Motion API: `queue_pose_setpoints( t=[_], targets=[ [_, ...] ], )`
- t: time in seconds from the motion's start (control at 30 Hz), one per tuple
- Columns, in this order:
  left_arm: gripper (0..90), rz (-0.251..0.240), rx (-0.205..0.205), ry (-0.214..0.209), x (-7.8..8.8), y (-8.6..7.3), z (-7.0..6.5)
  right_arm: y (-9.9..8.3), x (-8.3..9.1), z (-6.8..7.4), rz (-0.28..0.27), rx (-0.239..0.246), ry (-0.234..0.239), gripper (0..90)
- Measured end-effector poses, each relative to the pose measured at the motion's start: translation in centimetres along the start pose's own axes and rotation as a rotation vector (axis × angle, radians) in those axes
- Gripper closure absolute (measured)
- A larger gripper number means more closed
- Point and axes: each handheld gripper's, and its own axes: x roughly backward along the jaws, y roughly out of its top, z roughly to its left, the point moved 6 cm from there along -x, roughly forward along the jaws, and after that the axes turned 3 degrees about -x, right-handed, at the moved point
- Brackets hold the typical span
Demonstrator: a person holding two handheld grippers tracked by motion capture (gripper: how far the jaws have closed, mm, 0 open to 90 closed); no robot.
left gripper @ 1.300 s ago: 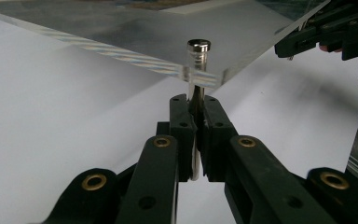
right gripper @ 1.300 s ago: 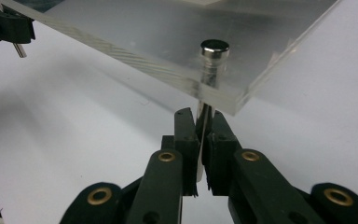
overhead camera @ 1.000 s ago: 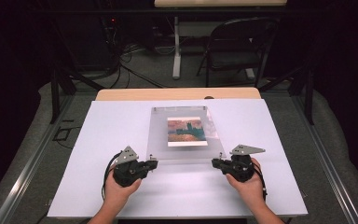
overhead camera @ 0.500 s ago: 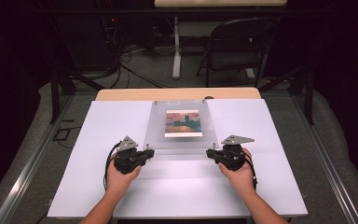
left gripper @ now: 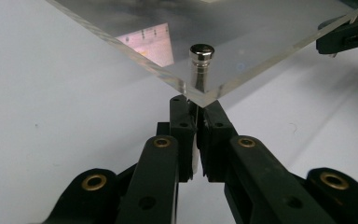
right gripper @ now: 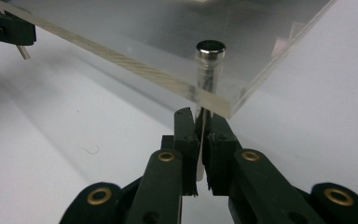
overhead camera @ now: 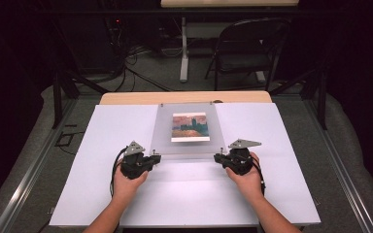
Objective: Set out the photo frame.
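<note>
You're in a lab/studio setup: dark curtained surrounds, cable bundles [overhead camera: 126,63] on floor, metal rig frame [overhead camera: 60,90], folding chair [overhead camera: 247,46], white worktable [overhead camera: 126,126].

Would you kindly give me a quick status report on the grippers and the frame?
Left gripper and right gripper each shut on a near corner of the clear frame. Picture sandwiched inside. White table ahead, nothing in the way.

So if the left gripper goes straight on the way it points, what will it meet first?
Most likely the clear acrylic frame: the left gripper sits at its near corner, just below the metal standoff.
</note>
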Motion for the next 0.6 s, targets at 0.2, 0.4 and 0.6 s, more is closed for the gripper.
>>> queue_pose_setpoints(
  t=[0.2,0.4,0.6],
  targets=[
    [85.0,0.013,-0.001,-0.004,-0.3,-0.4,-0.1,-0.4,-0.2,0.0,0.010,-0.005,-0.001,85.1],
    [84.9,0.041,-0.005,-0.001,-0.7,-1.1,-0.1,-1.0,-0.4,-0.2,0.036,0.020,-0.014,84.2],
    [84.9,0.091,-0.028,0.006,-1.2,-1.9,0.0,-1.3,0.0,-0.3,0.027,0.016,-0.012,83.7]
  ],
)
